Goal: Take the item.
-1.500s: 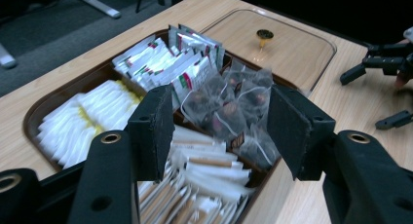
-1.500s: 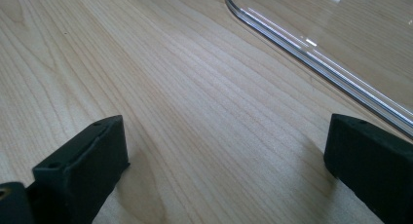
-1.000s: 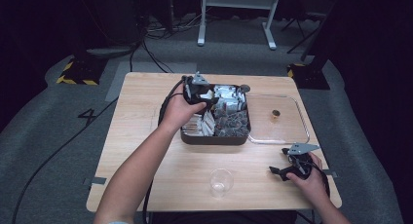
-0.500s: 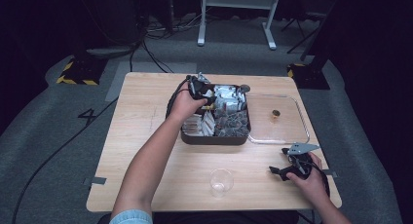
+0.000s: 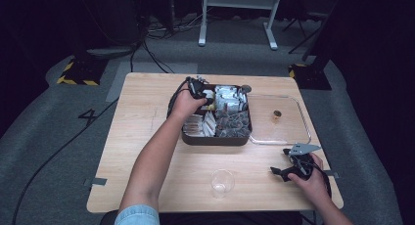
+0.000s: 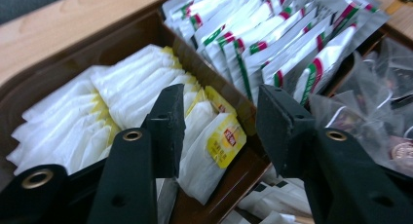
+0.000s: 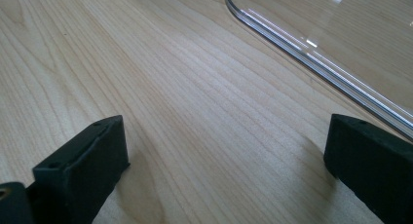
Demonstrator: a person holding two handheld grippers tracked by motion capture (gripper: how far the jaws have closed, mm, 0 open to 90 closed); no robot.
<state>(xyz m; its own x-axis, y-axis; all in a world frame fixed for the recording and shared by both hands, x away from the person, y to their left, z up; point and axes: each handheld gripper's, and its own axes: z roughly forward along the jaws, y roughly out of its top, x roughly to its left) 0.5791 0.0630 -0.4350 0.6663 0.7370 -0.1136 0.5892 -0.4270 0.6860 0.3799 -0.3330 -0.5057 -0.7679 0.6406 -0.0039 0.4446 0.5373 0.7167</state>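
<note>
Wooden worktop (image 5: 147, 137), dark box (image 5: 215, 138) upon it. We note the left claw (image 6: 219, 121) inside the box, jaws just closing, not yet pinching; a yellow-tagged teabag (image 6: 209, 153) stands between them. Right claw (image 7: 224, 160): spread, resting on worktop beside clear lid (image 7: 341, 48).

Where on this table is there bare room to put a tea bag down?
Bare wood lies left of the box and between the cup and the right claw. The box is crowded, and the lid fills its right side.

White tea bags (image 6: 131, 95) carry yellow tags; silver sachets (image 6: 272, 44) show red-green stripes; the tray (image 5: 215, 138) is dark brown.
</note>
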